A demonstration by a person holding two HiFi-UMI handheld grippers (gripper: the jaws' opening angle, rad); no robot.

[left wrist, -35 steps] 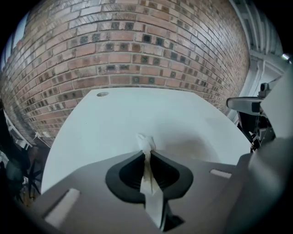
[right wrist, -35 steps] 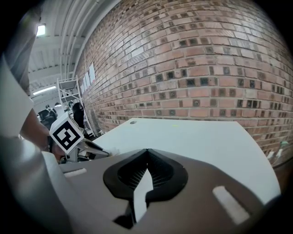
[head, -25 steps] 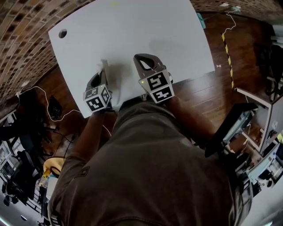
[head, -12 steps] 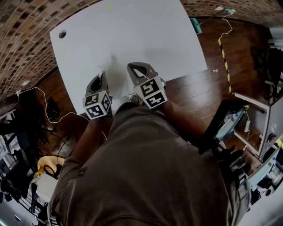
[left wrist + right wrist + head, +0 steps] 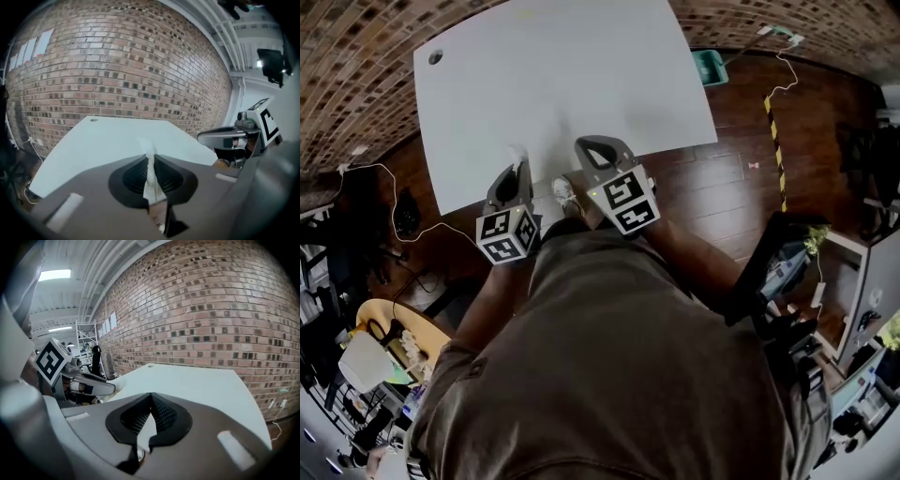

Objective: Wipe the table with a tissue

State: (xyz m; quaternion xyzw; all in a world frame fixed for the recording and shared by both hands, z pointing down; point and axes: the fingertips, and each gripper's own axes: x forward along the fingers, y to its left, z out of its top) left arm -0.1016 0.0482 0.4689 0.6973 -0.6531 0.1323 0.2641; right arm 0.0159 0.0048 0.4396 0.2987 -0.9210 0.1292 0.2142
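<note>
Brick wall curves along the top and left of the head view, with dark wood floor to the right. A white tabletop fills the upper middle of that view (a small round hole sits near its upper left corner). Both grippers are at the tabletop's lower edge, just beside each other.

The left gripper is at lower centre of its own view, jaws closed on a thin white tissue. The tissue runs down between the ribbed pads, and a tuft pokes out past the tips. In the head view the tissue shows as a small white scrap at the left gripper's tip, over the tabletop's edge.

The right gripper has its jaw tips pressed together with nothing between them; it lies right of the left one. A teal box sits on the floor at the upper right.
</note>
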